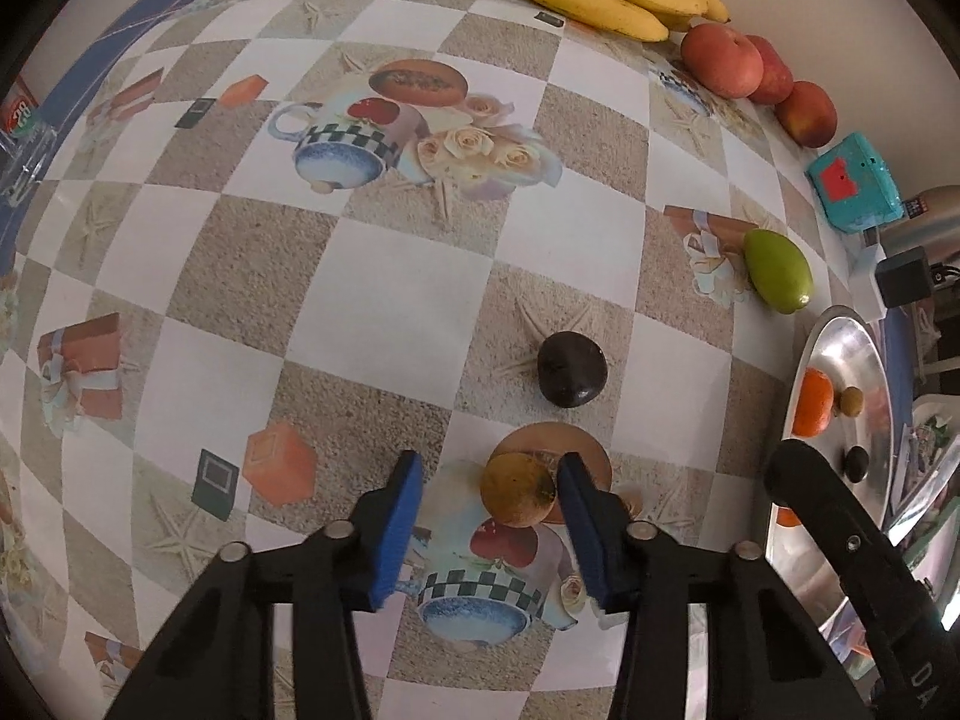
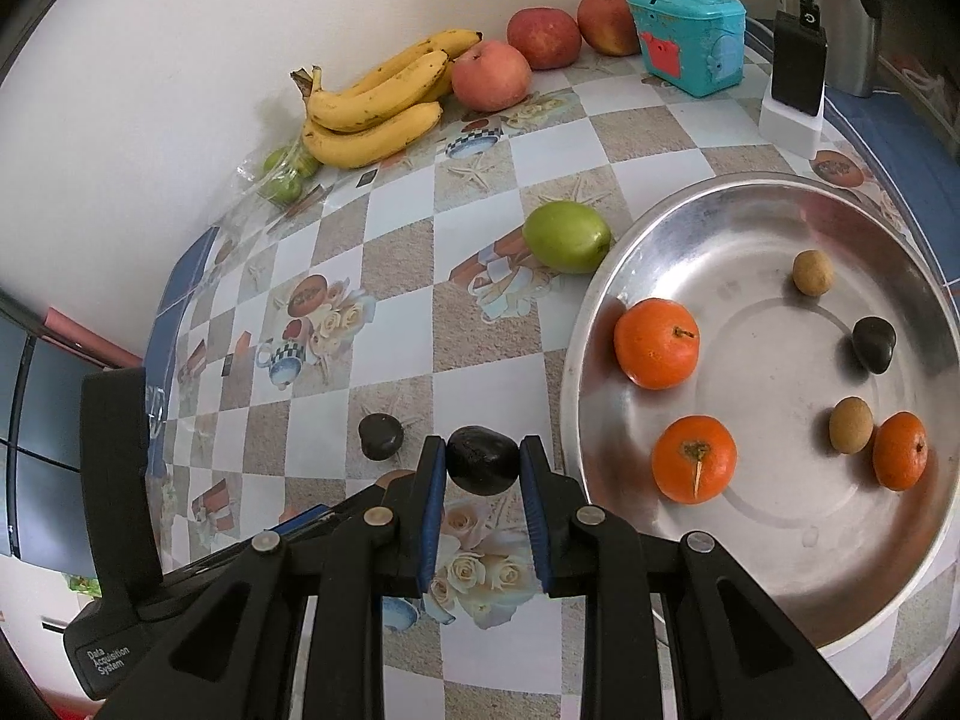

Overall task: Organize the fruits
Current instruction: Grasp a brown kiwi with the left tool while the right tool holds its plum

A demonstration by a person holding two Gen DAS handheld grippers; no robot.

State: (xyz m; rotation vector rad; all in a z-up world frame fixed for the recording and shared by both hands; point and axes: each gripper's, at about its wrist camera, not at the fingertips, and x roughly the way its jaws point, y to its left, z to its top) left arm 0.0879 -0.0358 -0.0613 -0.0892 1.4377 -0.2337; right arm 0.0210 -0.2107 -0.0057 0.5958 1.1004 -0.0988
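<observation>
The tabletop (image 2: 396,252), under a checkered cloth printed with teapots and roses, fills both views. Only the right wrist view shows the whole steel tray (image 2: 750,516) and its load: three oranges (image 2: 657,343), two small tan fruits (image 2: 813,272) and one dark fruit (image 2: 874,343). The left wrist view catches just a sliver of that tray (image 1: 840,336).

Both views show one bunch of bananas (image 2: 375,108), three red apples (image 2: 491,75) along the wall, one teal box (image 2: 690,36) and one green mango (image 2: 565,235) just beside the tray. The bag of small green fruits (image 2: 285,177) is clear only from the right.

Right tool (image 2: 483,462): pinching a dark fruit (image 2: 482,459) between its blue pads, left of the tray rim. Another dark fruit (image 2: 381,435) lies loose on the cloth nearby.

Only the left view shows a round brown fruit (image 1: 519,489) between the pads of the left tool (image 1: 492,483), which stand partly spread; one pad touches it, the other is apart.
</observation>
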